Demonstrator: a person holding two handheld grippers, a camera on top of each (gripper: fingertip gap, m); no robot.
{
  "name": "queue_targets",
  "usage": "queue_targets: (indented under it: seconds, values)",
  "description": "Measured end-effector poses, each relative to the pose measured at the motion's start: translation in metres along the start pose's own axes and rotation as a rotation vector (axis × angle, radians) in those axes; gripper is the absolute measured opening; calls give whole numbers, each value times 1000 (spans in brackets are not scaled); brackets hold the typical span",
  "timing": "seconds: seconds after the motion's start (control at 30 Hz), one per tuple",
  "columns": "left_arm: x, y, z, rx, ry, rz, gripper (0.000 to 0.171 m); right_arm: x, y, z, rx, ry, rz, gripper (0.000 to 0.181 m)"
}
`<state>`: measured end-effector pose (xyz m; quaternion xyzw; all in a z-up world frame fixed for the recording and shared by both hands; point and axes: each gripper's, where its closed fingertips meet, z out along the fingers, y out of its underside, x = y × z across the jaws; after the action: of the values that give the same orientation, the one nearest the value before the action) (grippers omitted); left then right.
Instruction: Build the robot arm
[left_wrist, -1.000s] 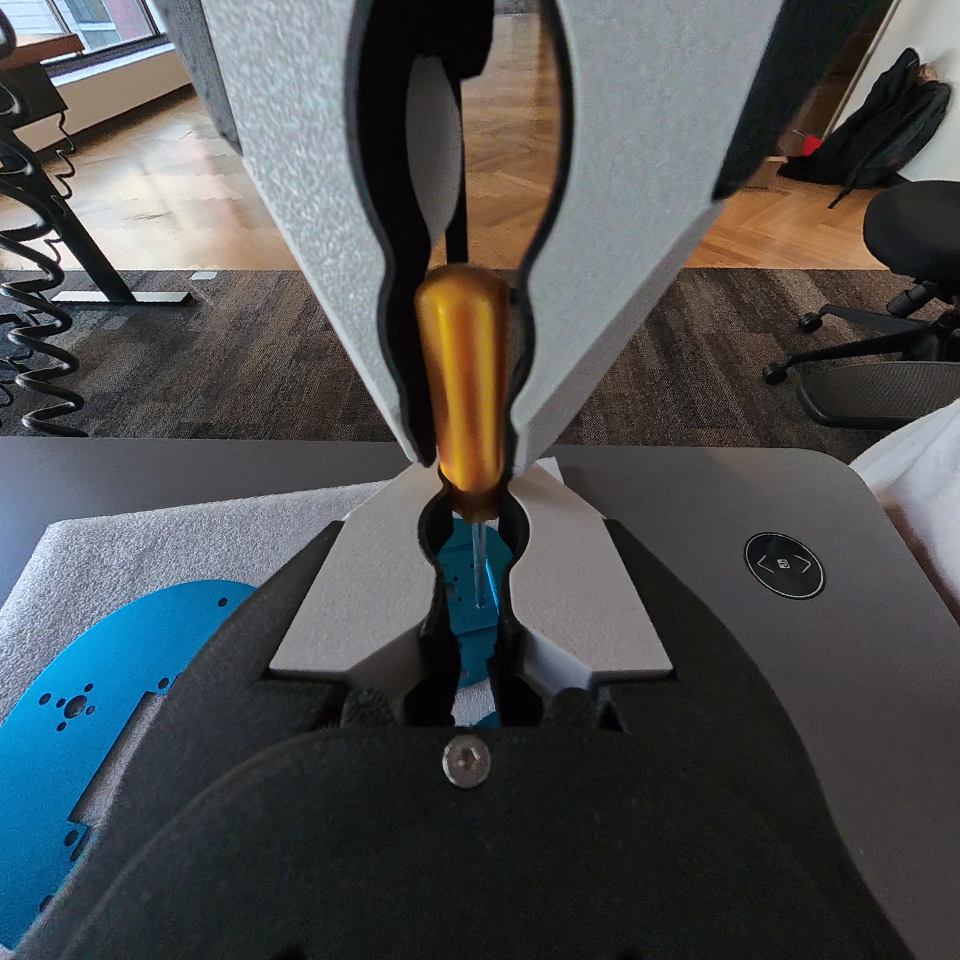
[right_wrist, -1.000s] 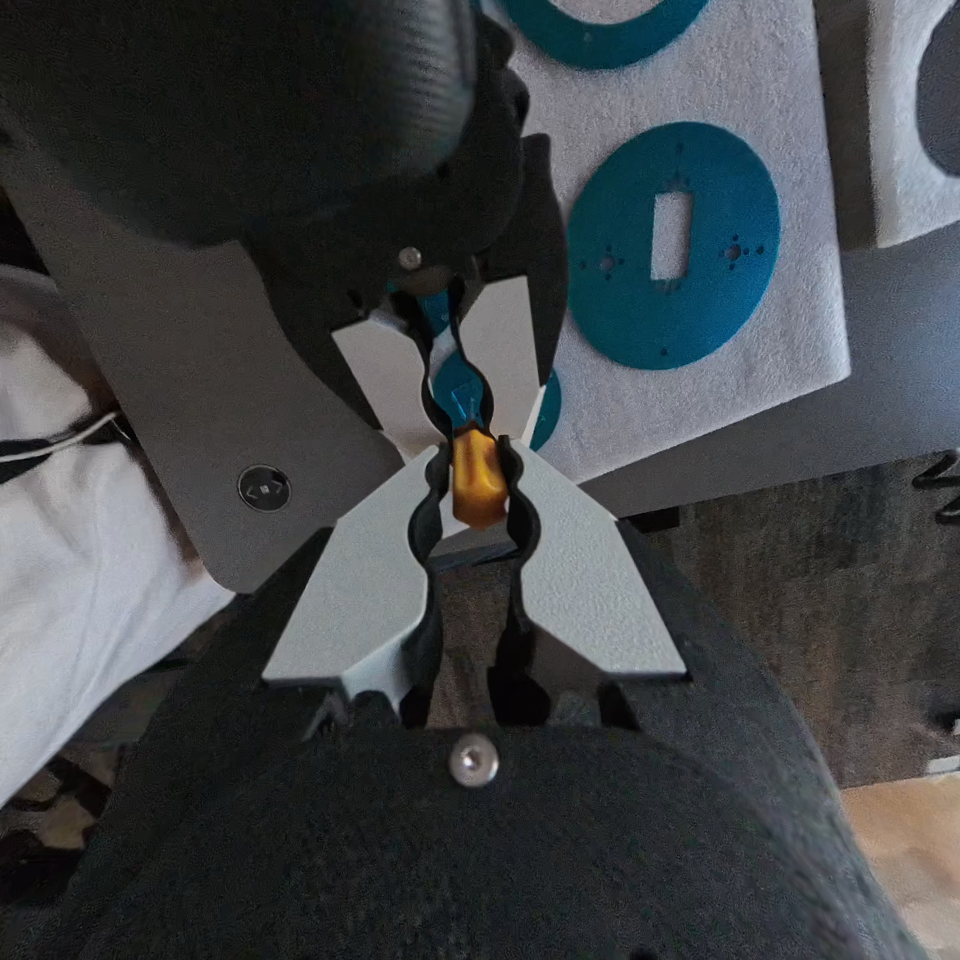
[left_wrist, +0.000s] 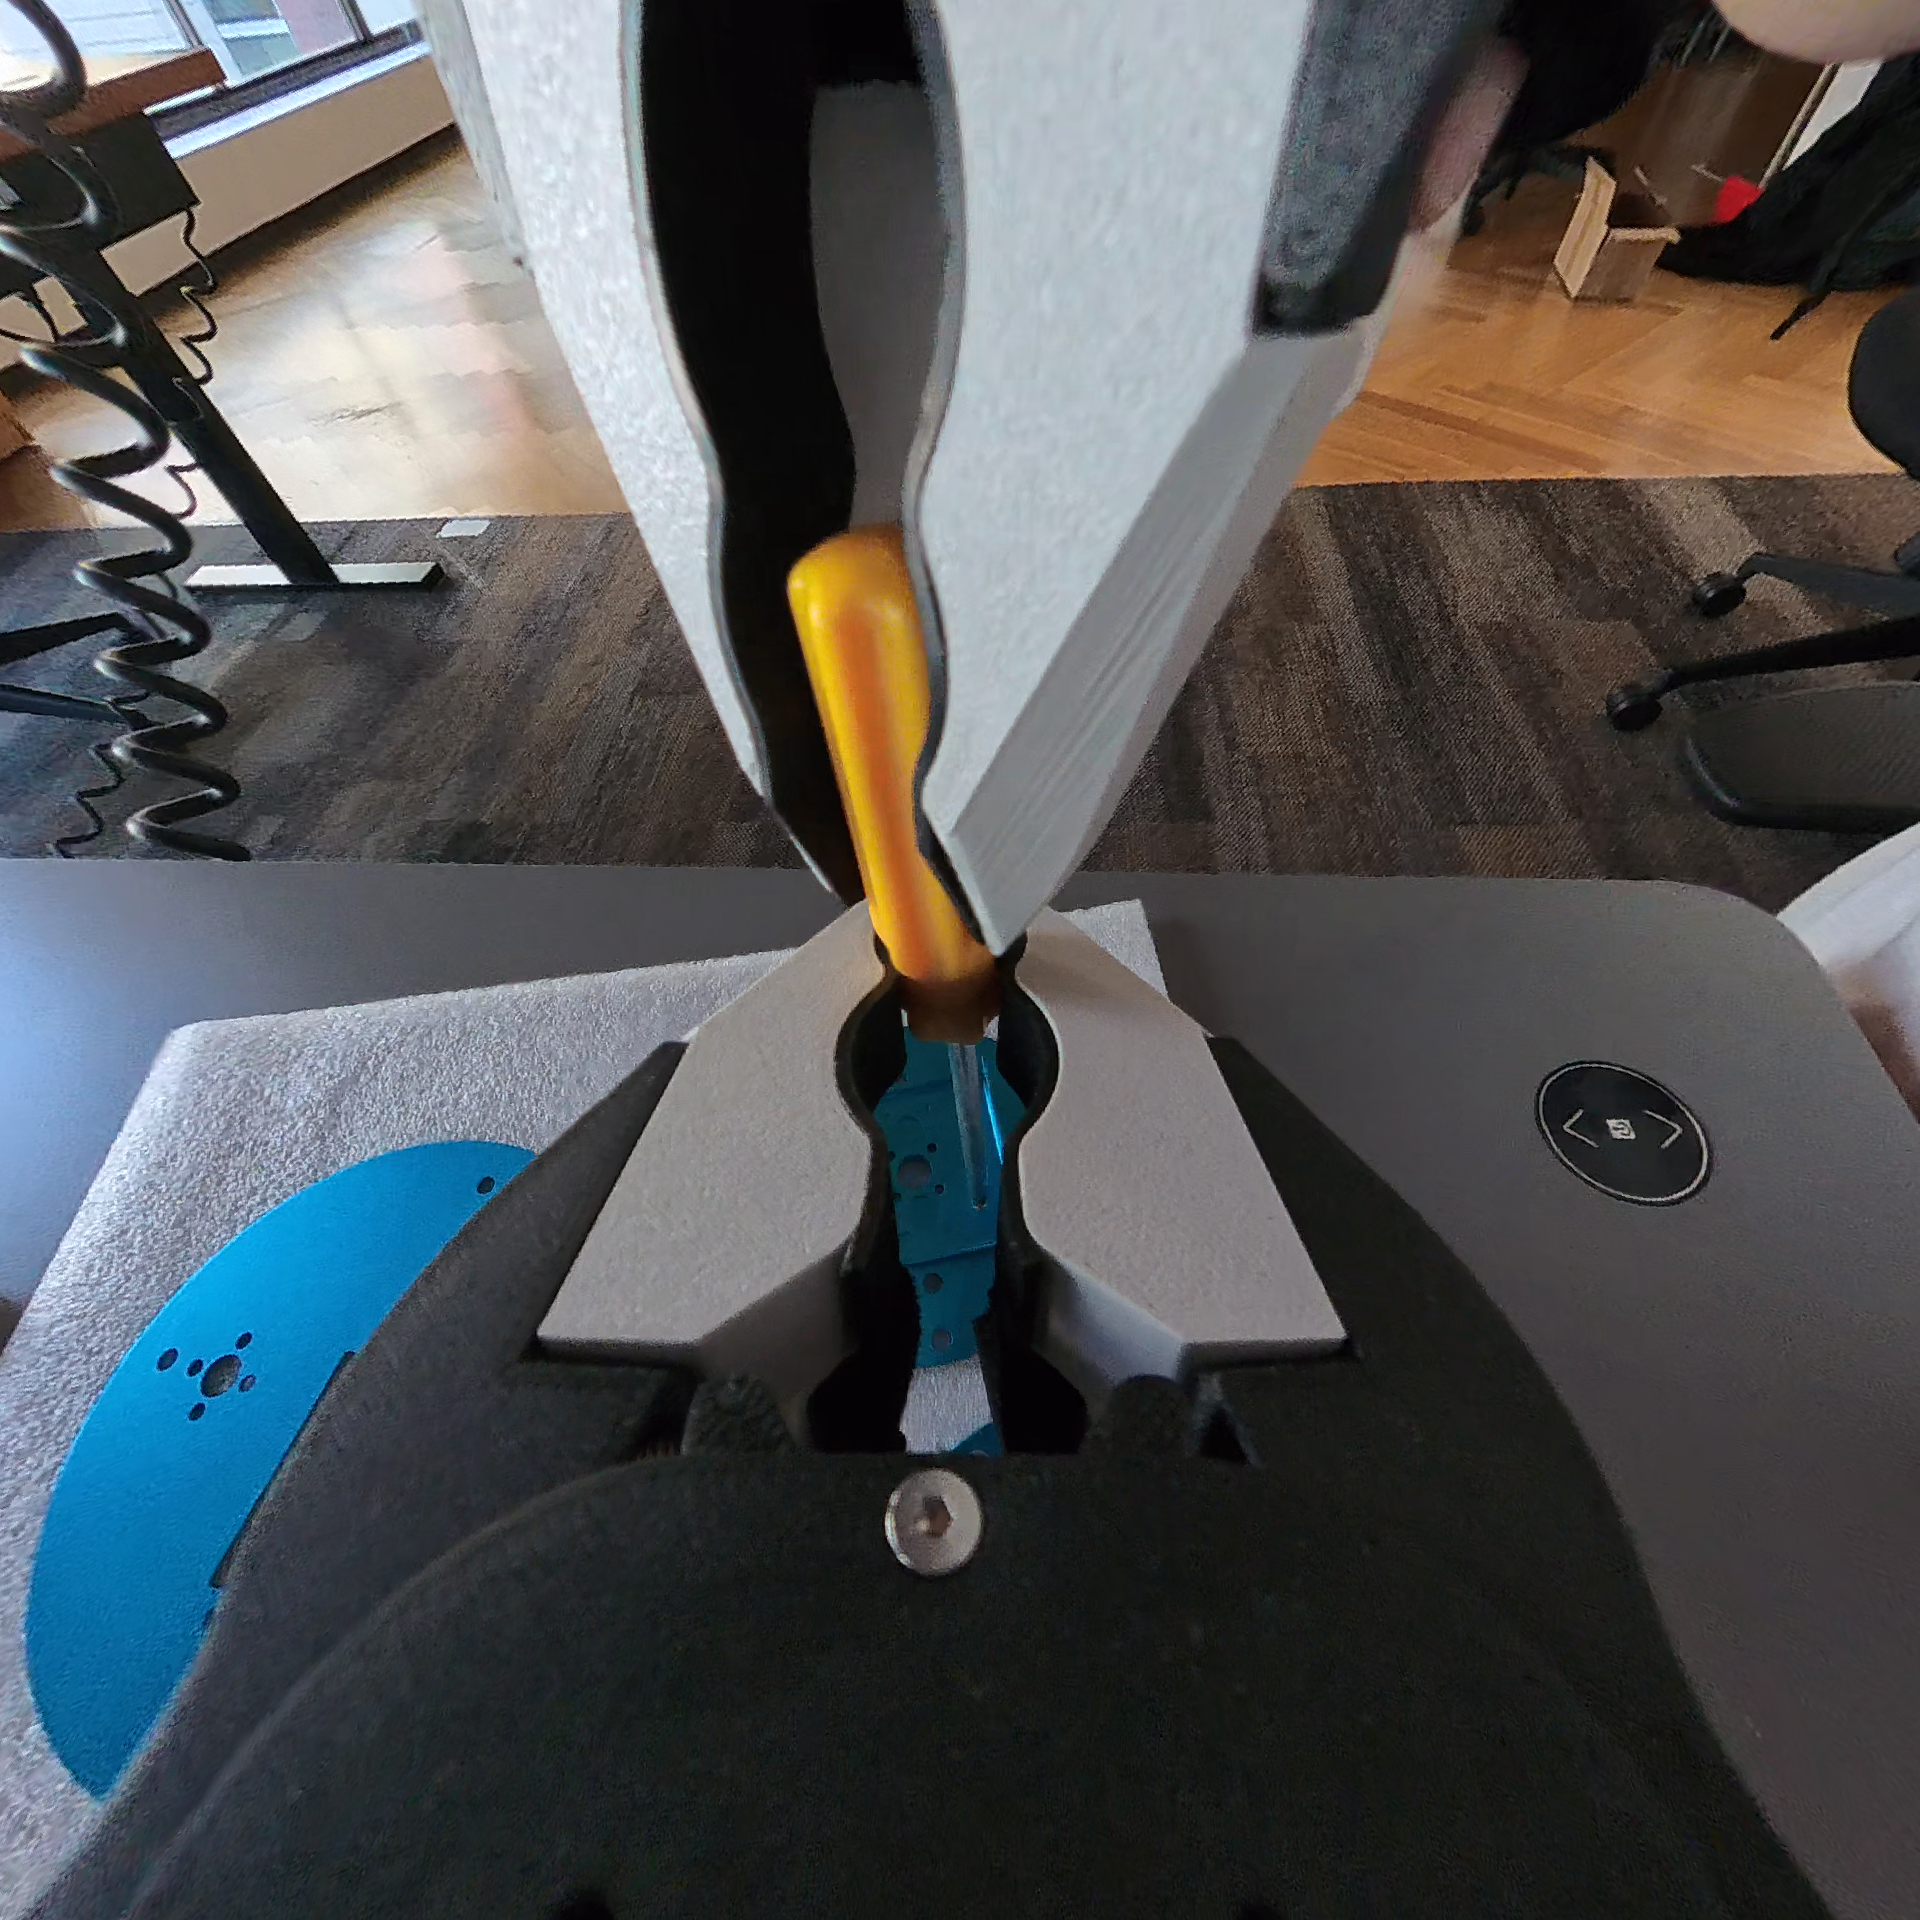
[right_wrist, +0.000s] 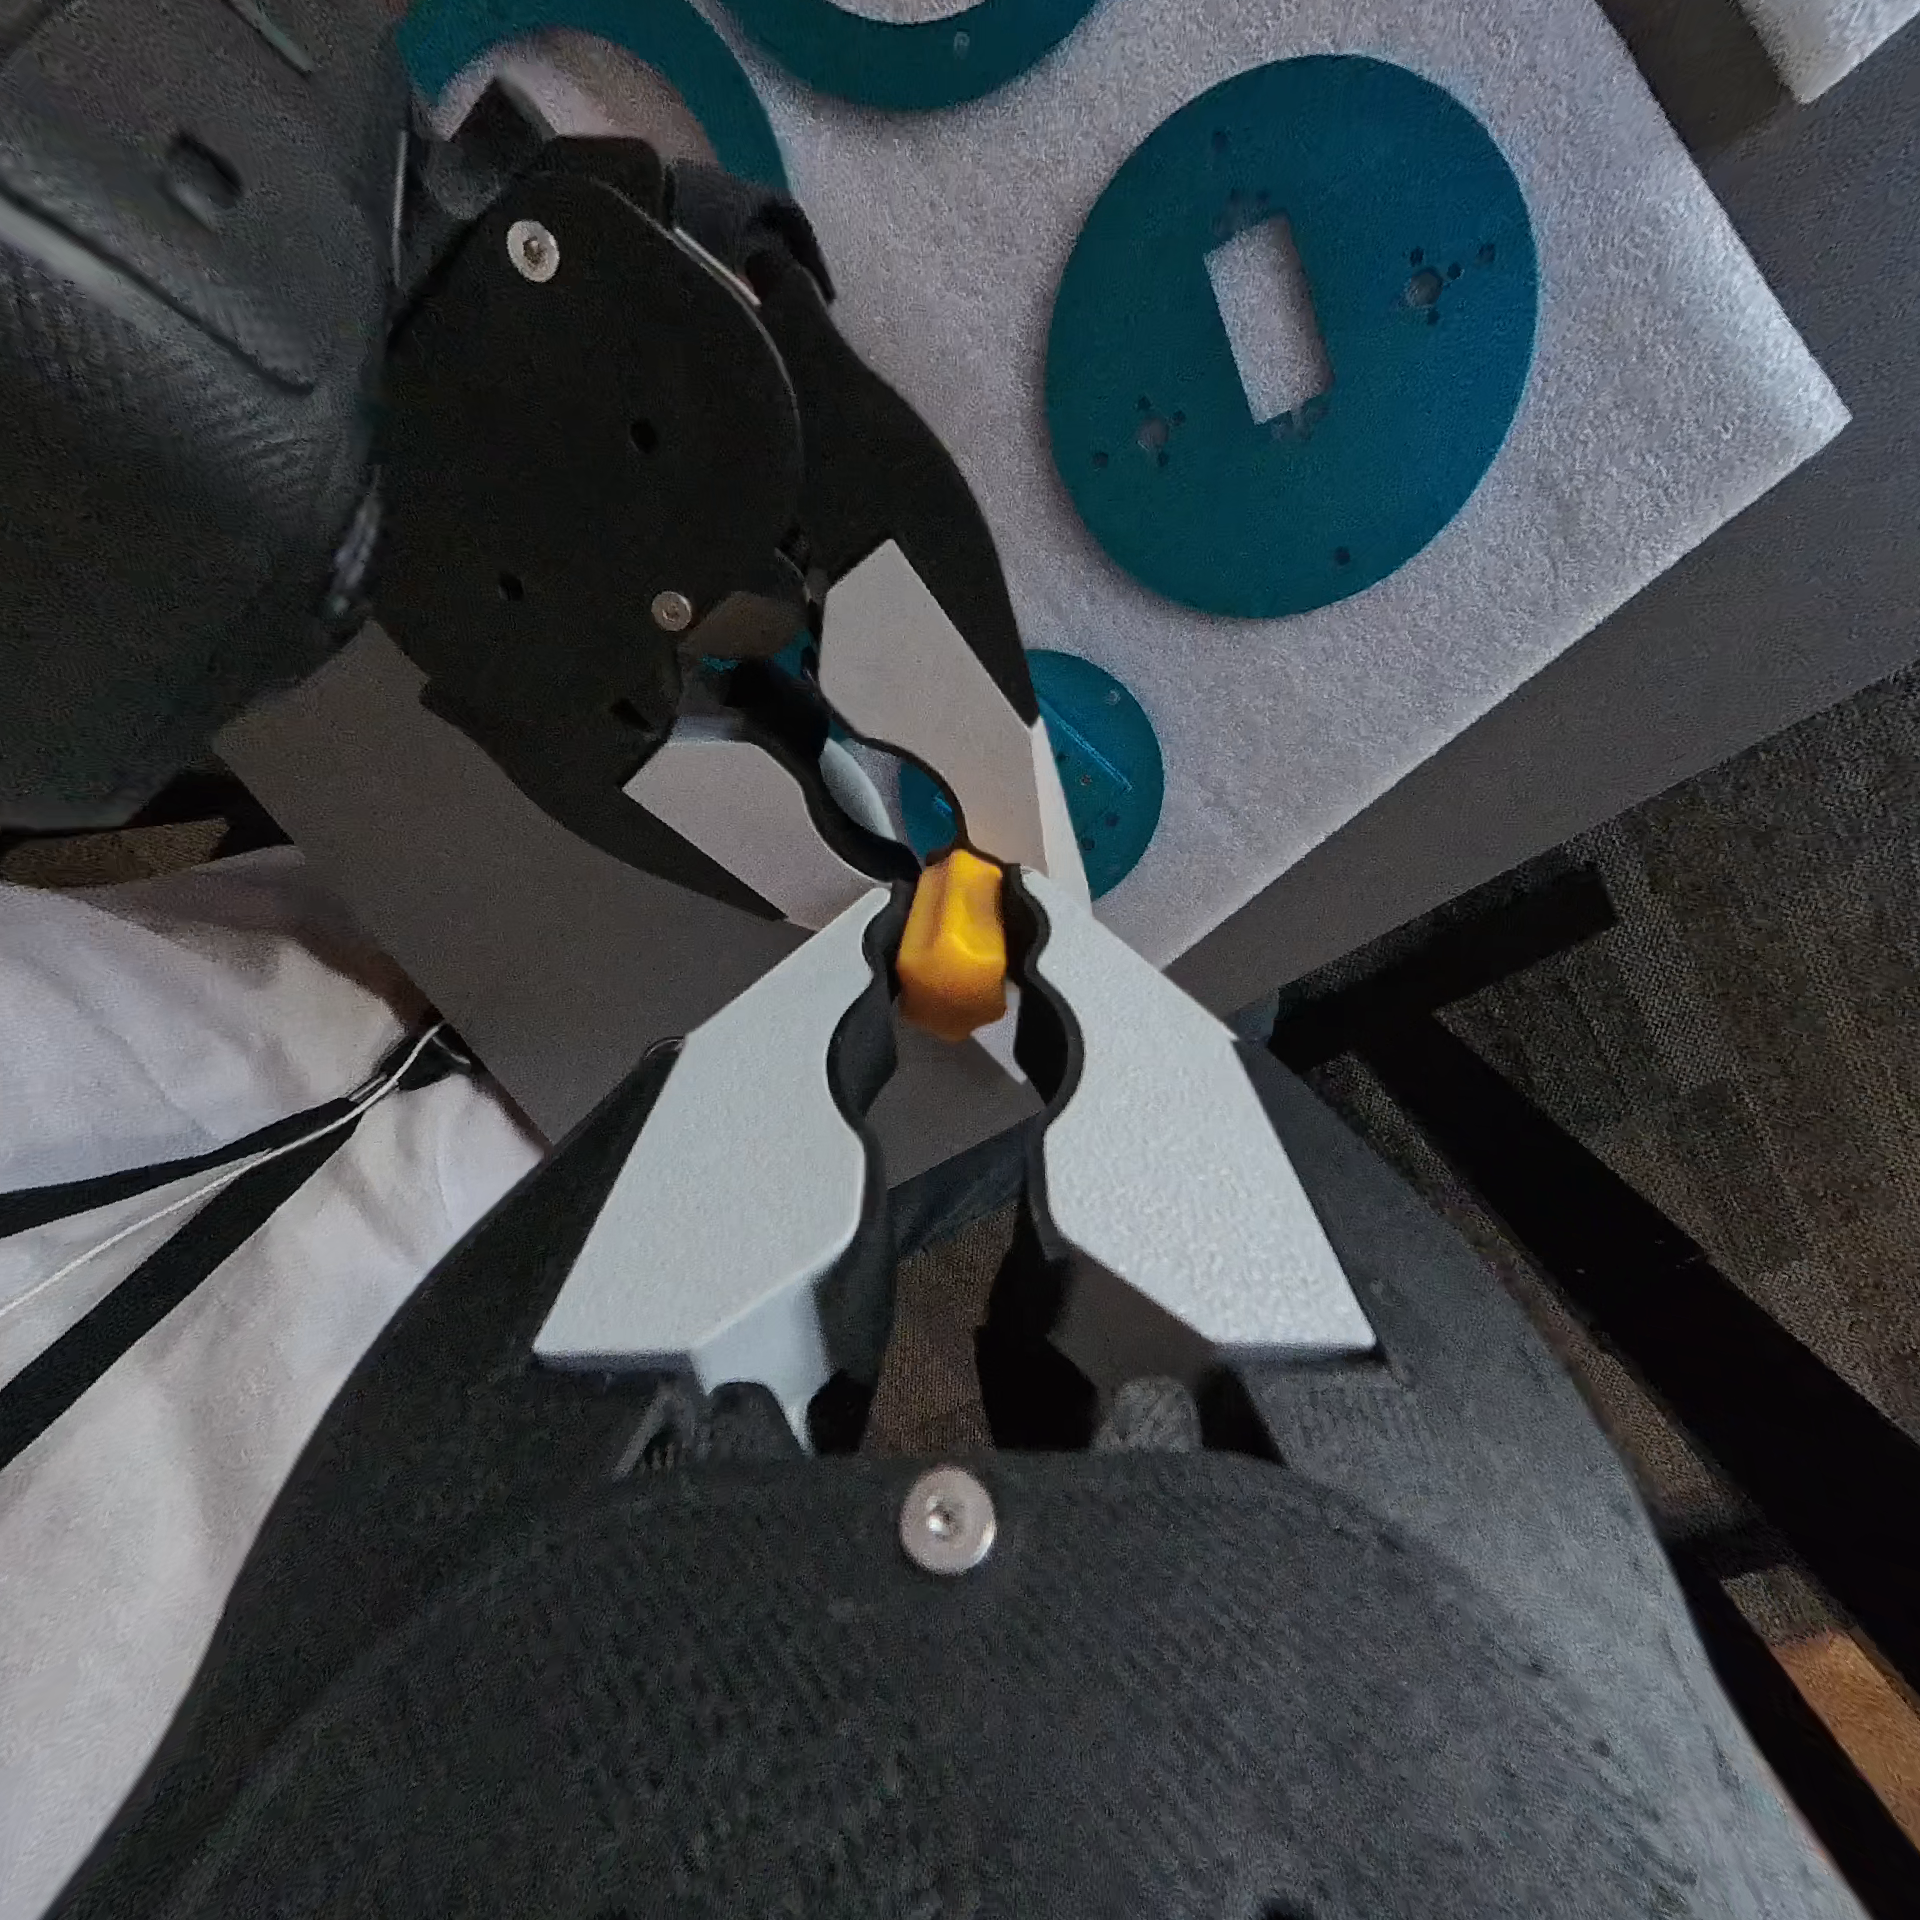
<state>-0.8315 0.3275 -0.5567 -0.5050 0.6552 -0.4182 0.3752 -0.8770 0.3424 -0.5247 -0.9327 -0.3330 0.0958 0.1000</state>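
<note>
While a blue round plate (left_wrist: 208, 1423) lies on white foam (left_wrist: 343, 1049) at 8 o'clock, the left gripper (left_wrist: 948, 997) pinches a yellow-handled screwdriver (left_wrist: 883, 758) low on its handle, apparently over a small blue bracket (left_wrist: 935, 1153), and the right gripper (right_wrist: 954, 904) clamps its top from 12 o'clock.

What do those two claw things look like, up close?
Both match: the left gripper and right gripper have pale grey wedge-shaped fingers with wavy black inner edges, on a rough black body with one silver screw.
</note>
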Motion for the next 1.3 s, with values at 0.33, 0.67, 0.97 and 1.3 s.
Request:
queue_targets:
  seconds: [0.33, 0.67, 0.97, 1.3]
  values:
    - [-3, 12, -16, -39, 11, -34, 21, -1, -19, 7, 144, -27, -82, 18]
    - [-13, 12, -13, -18, -28, -84, 9, 0, -26, 15, 399, -143, -136, 17]
    - [-4, 48, -7, -223, -6, -134, 23, 4, -26, -7, 507, -188, -114, 17]
    - [-23, 42, -61, -180, -84, -175, 43, 66, -35, -32, 335, -237, 112, 17]
